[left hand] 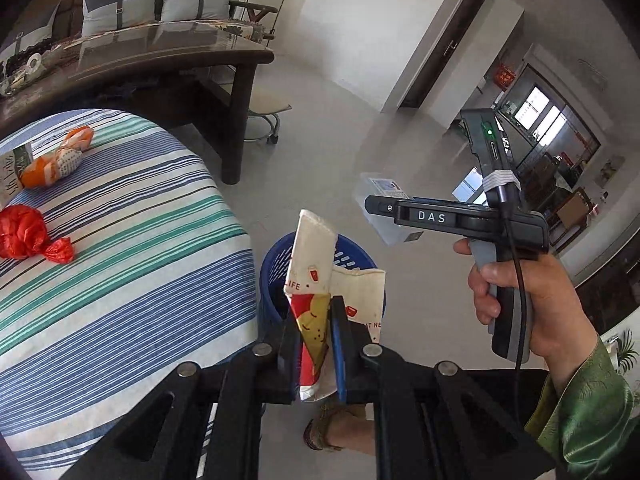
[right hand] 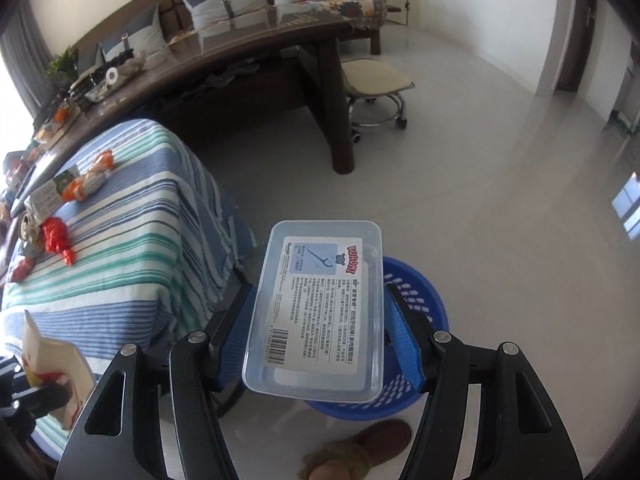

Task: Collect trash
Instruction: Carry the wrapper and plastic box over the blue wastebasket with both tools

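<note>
clear plastic box (right hand: 314,312), labelled lid up, clamped across its sides by the right gripper (right hand: 320,320); blue pads press both long walls. it hangs over the near rim of the blue basket (right hand: 424,300), which stands on the floor beside the striped table (right hand: 132,240).

crumpled paper wrapper (left hand: 320,304), white with red and yellow print, pinched flat between the fully closed fingers of the left gripper (left hand: 320,340), held above the same basket.

still on the striped cloth: red plastic wad (left hand: 28,232), orange-and-white wrapper (left hand: 60,160), a green-printed carton (left hand: 12,172) at the frame edge.

step in hand, as judged: dropping both items into the basket. to do it well, centre each load over the opening before letting go; the box is broad against the mouth, so tip it end-first to clear the rim. release one at a time so the grippers do not collide.

hard to make out: the basket's inside is screened by the box and the wrapper, so its contents cannot be told. box contents unclear behind the label. further small items at the table's far edge are too distorted to name. a slippered foot (right hand: 356,452) sits close below the basket.
</note>
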### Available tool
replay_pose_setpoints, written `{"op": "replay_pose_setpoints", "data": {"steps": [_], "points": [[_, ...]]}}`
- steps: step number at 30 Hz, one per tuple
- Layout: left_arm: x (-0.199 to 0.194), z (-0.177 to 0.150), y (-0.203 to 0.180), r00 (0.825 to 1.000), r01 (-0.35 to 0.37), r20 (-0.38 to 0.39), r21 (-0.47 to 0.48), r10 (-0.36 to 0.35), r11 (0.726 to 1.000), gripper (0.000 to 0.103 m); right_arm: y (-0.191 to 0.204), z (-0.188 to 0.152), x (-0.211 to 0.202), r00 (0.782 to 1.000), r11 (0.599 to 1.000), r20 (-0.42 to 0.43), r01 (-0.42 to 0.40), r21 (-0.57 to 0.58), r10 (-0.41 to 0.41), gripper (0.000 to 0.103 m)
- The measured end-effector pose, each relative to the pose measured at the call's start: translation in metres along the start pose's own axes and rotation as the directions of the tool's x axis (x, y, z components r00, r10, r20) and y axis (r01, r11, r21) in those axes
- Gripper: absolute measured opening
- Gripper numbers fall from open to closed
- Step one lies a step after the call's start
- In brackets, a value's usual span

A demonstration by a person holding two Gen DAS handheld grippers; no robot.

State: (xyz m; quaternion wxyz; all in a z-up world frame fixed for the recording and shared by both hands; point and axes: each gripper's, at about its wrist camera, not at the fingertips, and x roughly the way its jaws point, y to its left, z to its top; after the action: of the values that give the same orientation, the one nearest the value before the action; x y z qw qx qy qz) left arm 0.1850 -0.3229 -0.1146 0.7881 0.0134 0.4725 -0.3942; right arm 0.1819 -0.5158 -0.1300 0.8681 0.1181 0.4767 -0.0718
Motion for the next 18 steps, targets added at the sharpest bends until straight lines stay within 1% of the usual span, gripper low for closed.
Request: {"op": "replay_pose_setpoints", "data": {"steps": [3,8,12,18], "points": [[0.035,0.012,-0.016,0.999,0.003,-0.035,0.032,-0.002,0.999,0.013,-0.024,-0.004,0.014,1.0,0.999,-0.005,0.026,0.02,-0.026,0.065],[0.094,0.018,-0.027,0.996,0.009,-0.094,0.035,-0.006,0.999,0.013,-0.058,-0.007,0.027,0.999,0.998,-0.035,0.038,0.054,-0.036,0.065],[0.133,0.02,-0.029,0.99,0.017,-0.141,0.035,-0.012,0.999,0.013,-0.079,-0.009,0.037,0.998,0.994,-0.065,0.017,0.106,-0.01,0.065],[0.171,0.022,-0.032,0.984,0.005,-0.18,0.058,0.005,0.998,0.014,-0.094,-0.009,0.044,0.997,0.989,-0.077,-0.009,0.146,0.02,0.065]]}}
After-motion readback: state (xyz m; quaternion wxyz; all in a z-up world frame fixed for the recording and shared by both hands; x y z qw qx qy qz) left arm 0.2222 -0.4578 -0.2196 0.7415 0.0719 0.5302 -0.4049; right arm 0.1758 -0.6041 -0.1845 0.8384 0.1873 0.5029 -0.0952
